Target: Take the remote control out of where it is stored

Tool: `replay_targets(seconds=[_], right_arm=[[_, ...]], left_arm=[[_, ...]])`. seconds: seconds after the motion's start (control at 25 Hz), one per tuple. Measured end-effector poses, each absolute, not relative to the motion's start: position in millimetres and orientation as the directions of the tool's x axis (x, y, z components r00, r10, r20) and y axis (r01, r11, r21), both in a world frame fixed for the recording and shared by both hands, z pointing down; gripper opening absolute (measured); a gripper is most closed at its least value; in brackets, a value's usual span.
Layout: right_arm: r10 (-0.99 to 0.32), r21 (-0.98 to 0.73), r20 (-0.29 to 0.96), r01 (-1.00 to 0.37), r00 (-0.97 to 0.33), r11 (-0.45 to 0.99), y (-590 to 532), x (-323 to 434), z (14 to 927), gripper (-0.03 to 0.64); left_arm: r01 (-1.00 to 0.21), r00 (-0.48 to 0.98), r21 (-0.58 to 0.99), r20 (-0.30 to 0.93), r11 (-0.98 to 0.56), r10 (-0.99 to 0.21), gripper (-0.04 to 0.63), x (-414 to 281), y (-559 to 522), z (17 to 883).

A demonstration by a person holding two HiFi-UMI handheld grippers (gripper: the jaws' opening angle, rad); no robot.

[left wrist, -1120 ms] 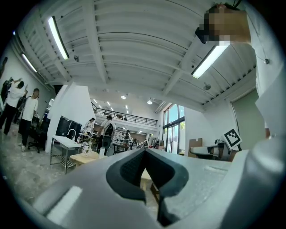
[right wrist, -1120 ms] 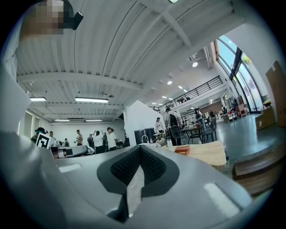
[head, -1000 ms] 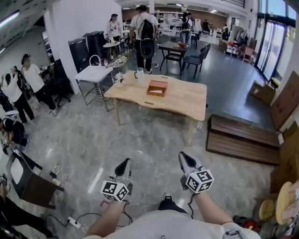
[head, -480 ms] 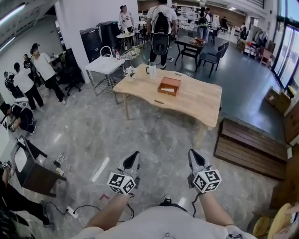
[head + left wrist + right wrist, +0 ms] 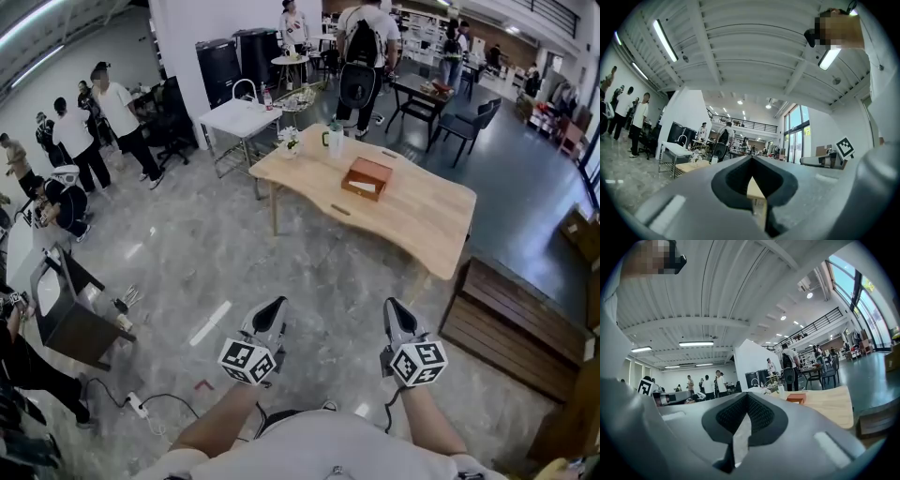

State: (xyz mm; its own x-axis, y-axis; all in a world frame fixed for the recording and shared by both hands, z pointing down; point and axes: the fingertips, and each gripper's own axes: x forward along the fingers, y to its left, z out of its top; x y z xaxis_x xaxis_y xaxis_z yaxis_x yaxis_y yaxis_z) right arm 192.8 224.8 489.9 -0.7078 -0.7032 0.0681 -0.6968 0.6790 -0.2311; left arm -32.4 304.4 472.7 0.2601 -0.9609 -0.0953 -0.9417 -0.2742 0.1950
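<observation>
Wooden table [image 5: 422,211] with brown box [image 5: 367,178] nearer than before; left gripper [image 5: 273,307], right gripper [image 5: 394,307] both closed, empty.

- The table [image 5: 412,211]: pale wood, smooth and matt.
- The box [image 5: 367,178] on it: reddish-brown, wood by the look of it.
- The floor [image 5: 281,272]: grey marbled stone, polished, faintly glossy.
- The slatted platform [image 5: 511,319], near right: dark stained wood.
- The left gripper [image 5: 271,309] and right gripper [image 5: 395,309]: matt grey plastic; the right one's pads [image 5: 733,416] are black and dimpled.

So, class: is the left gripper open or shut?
Shut. The left gripper shows its jaws meeting at the tips in its own view, nothing between them.
</observation>
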Motion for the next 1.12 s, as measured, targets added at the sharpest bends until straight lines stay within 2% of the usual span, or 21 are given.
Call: replay_targets(seconds=[0.6, 1.12], right_arm=[[-0.668, -0.264, 0.104, -0.668, -0.737, 0.695, 139.2, 160.8, 520.4, 0.028], [-0.707, -0.275, 0.141, -0.713, -0.693, 0.644, 29.2, 84.3, 524.3, 0.028]], left_arm=[[-0.953, 0.219, 0.197, -0.066, -0.228, -0.973, 0.0, -54.9, 233.2, 492.0], [-0.927, 0.313, 0.19, -0.088, -0.324, -0.946, 0.0, -123.8, 90.6, 482.6]])
